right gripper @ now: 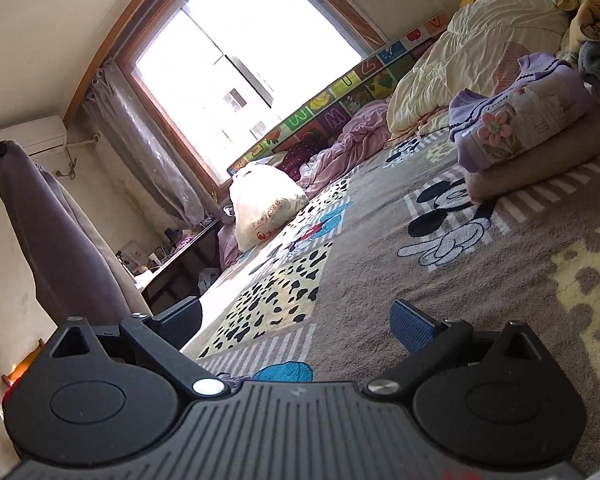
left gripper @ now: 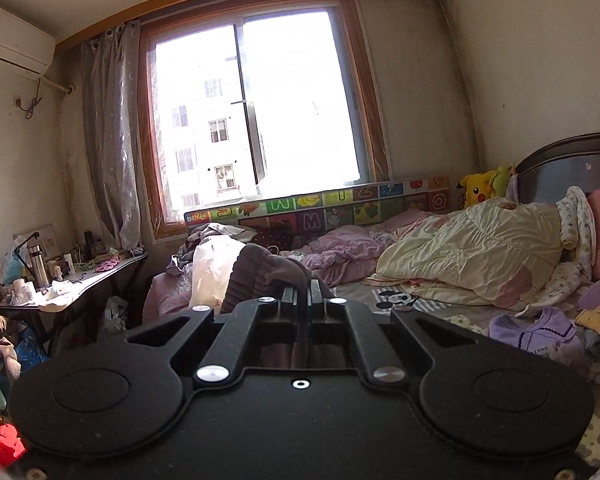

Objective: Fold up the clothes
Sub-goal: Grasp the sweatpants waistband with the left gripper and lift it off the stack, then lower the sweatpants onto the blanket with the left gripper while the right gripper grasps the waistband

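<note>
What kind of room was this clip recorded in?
A lived-in bedroom, probably a child's: a bed with a dark headboard, a cream quilt, a Pikachu plush, and a Mickey Mouse blanket.

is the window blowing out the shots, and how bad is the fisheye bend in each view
Left wrist view: the window is overexposed white, leaving the left tongs, shut on the grey-brown garment, dark against it; the wooden pelmet above bows in an arc. Right wrist view: the window is again blown out, glare washes the white bag, the whole room tilts, and the open right tongs stay sharp.
</note>
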The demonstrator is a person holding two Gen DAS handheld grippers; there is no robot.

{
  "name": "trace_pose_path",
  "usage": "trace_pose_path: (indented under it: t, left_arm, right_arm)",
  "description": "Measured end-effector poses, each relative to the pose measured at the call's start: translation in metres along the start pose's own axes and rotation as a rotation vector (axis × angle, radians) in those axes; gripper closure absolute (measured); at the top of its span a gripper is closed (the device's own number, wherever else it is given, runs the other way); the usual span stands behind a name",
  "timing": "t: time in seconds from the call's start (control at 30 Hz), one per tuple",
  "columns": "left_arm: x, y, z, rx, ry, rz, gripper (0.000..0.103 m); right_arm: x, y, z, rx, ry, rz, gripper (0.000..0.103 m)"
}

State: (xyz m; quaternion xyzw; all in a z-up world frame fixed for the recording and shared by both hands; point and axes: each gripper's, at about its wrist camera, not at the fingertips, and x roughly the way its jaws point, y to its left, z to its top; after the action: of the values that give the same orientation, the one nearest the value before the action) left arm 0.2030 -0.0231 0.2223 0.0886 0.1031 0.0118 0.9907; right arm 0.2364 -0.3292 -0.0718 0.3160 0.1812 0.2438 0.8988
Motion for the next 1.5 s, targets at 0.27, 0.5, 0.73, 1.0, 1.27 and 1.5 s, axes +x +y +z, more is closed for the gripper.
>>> trace_pose_path:
  t: [0.27,0.5,0.73,1.0,1.27,1.5]
  left_arm:
    - [0.011,-0.011,-0.127,0.073,0.338,-0.093,0.054]
    - [-0.019,0.014,-0.156,-0.015,0.362,-0.095,0.051]
    - [-0.041,0.054,-0.175,-0.174,0.346,-0.052,0.044]
    - [-0.036,0.102,-0.237,-0.432,0.366,-0.01,0.044]
    - [-0.002,0.116,-0.297,-0.64,0.405,-0.051,0.044]
    - [0.038,0.124,-0.329,-0.763,0.434,-0.102,0.044]
  right_arm:
    - [0.019,-0.009,-0.016,0.213,0.07,0.123,0.004]
    - [0.028,-0.003,-0.038,0.25,0.117,0.133,0.007]
    - [0.022,0.006,-0.049,0.228,0.116,0.108,0.007]
    - [0.014,0.043,-0.072,0.004,0.184,0.082,0.018]
    - [0.01,0.068,-0.1,-0.095,0.262,0.081,0.03]
    - [0.023,0.121,-0.097,-0.2,0.269,0.064,0.03]
